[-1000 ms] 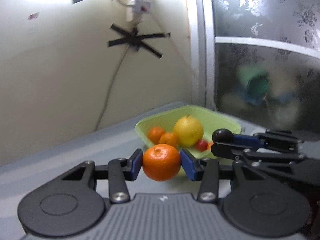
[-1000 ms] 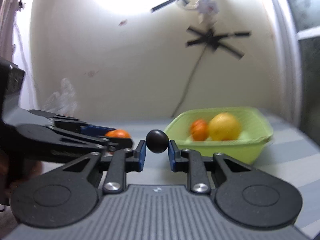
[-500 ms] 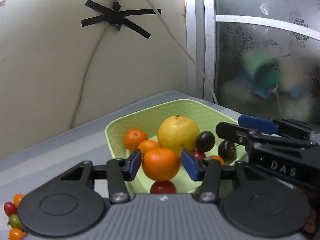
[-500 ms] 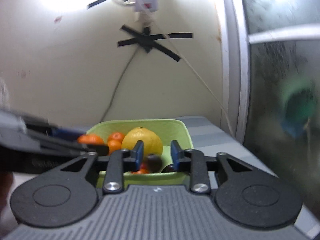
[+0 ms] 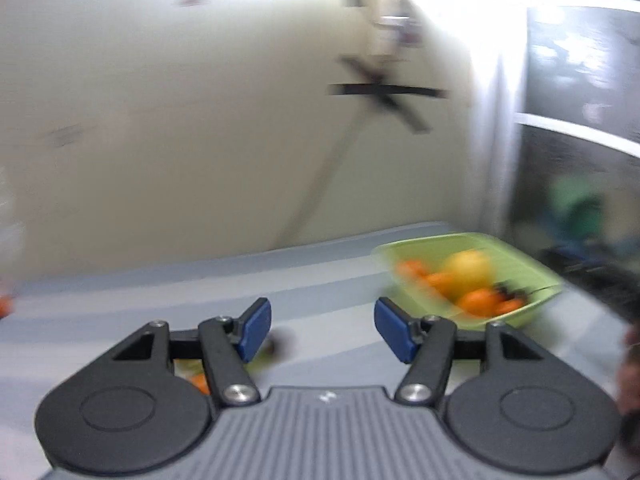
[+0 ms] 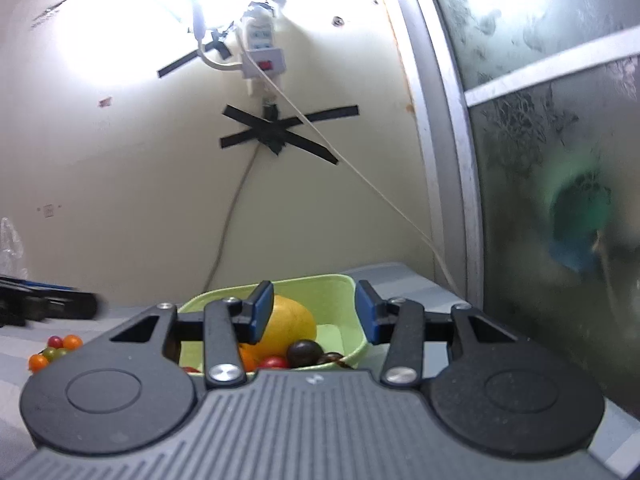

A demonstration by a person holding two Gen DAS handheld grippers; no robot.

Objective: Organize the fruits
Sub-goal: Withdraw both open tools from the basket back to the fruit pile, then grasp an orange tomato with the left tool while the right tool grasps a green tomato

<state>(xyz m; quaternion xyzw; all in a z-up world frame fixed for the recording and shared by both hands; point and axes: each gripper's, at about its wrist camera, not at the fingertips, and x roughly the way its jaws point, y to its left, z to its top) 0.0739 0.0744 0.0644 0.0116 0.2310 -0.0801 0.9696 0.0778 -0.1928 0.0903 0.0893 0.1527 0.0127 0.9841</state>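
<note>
Fingers of the left gripper [image 5: 323, 330] stand wide apart with nothing between the blue pads, and the whole left wrist view is smeared by blur. Through that gap only the grey bench [image 5: 160, 308] shows. The green bowl [image 5: 536, 276] sits ahead and to the right of the right-hand pad, close to the back edge of the bench near the wall; inside it a yellow fruit [image 5: 470, 270] and several oranges [image 5: 478, 302] can be made out as soft blobs, with something dark at the near right side that is too blurred to name. Low behind the left pad, small orange and greenish fruit [image 5: 198, 380] lie on the bench, partly hidden by the finger linkage.

Fingers of the right gripper [image 6: 314, 312] are also spread wide and hold nothing. The same green bowl [image 6: 344, 292] lies straight ahead of them, its far wall framed in the gap. A large yellow fruit [image 6: 290, 326] rests in the bowl just behind the left pad, its long axis tilted, higher at the left and lower at the right. Beside it, at the near wall, sit a dark round fruit [image 6: 305, 353], a red tomato [image 6: 274, 362] and a sliver of orange [image 6: 248, 358]. Off to the left, a cluster of small tomatoes [image 6: 52, 350] lies on the bench [image 6: 404, 280], well apart from the bowl, and the dark tip of the left gripper [image 6: 48, 306] shows beyond them.
</note>
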